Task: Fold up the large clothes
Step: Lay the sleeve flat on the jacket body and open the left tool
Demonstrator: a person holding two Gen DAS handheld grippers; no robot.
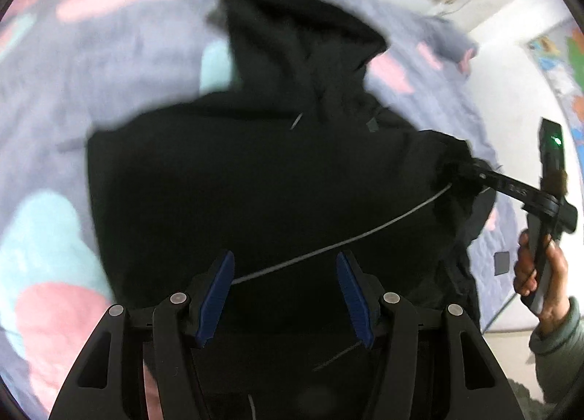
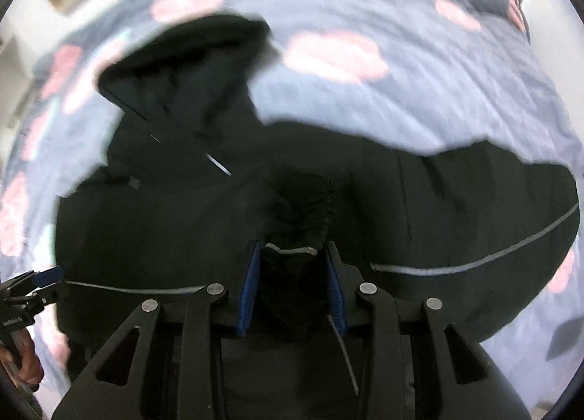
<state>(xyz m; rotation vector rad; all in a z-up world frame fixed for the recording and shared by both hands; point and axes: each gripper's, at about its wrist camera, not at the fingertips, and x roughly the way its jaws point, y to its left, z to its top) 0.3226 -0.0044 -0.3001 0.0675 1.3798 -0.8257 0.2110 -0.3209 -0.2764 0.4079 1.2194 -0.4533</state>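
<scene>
My right fingers (image 2: 292, 288) are pinched narrow on the black cuff (image 2: 303, 208), a bunched wad of it w/ a pale trim edge showing right btwn the blue pads (image 2: 248, 296). Left fingers (image 1: 286, 296) stand about half open, nothing clamped; just the jacket (image 1: 255, 182) below them and a grey reflective stripe (image 1: 346, 241) running across under the gap.

Jacket itself lies spread on the bed (image 1: 54, 109), hood (image 1: 292, 29) toward the far side, sleeve (image 2: 474, 208) trailing out to my right w/ its own stripe.

Risks, as I judge them:
- My grip is on thick gathered fabric only, not deep. If I pull the sleeve across fast, the wad can slide out of the pads and the sleeve drops short of the body.
- Left side isn't pinning anything, so dragging the sleeve may shift the whole jacket over the quilt and skew the fold.
- Hood already looks rumpled; more tugging could bunch it under the body.
- Both views are blurred, so can't tell exactly how much cuff is inside the pads.
</scene>
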